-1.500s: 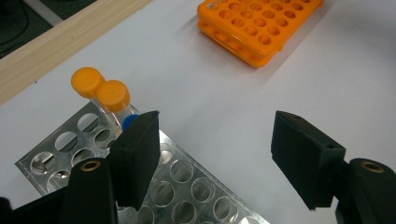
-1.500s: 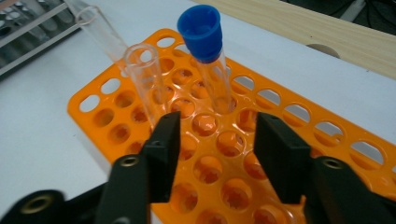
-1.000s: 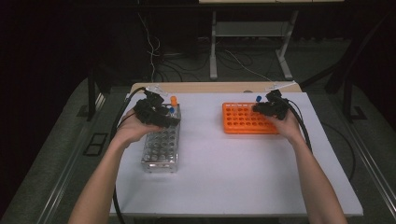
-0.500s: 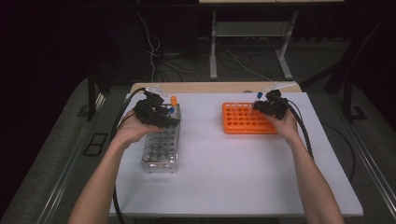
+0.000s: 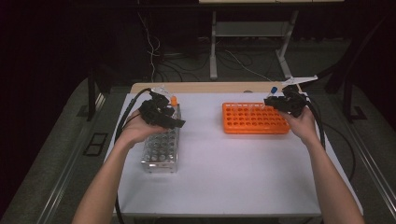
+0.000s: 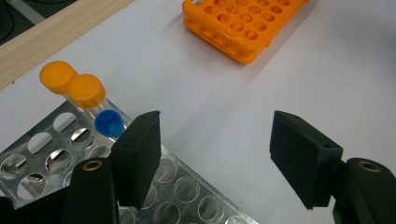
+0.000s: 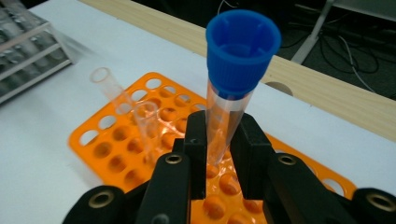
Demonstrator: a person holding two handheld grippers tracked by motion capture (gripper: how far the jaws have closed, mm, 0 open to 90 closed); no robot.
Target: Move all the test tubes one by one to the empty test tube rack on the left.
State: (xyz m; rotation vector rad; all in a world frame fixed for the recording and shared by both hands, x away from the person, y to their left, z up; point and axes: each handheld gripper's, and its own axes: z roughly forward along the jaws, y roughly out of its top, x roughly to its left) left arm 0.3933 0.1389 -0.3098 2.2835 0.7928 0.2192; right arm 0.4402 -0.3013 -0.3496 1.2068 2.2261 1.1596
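- Right gripper: jaws closed on a clear tube with a blue cap, gripped on its lower body; the tube stands nearly upright, cap uppermost.
- In the high view this gripper sits over the far right corner of the orange rack, with the blue cap just visible above it.
- Orange rack: two clear uncapped tubes stand tilted in its holes, beside the held tube.
- Left gripper: jaws wide apart, holding nothing.
- In the high view the left gripper hovers over the far end of the clear rack.
- Clear rack: two orange-capped tubes and one blue-capped tube stand at its far corner, close to the left jaw; whether jaw and cap touch cannot be told.
- Both racks rest on the white table top, well apart from each other.
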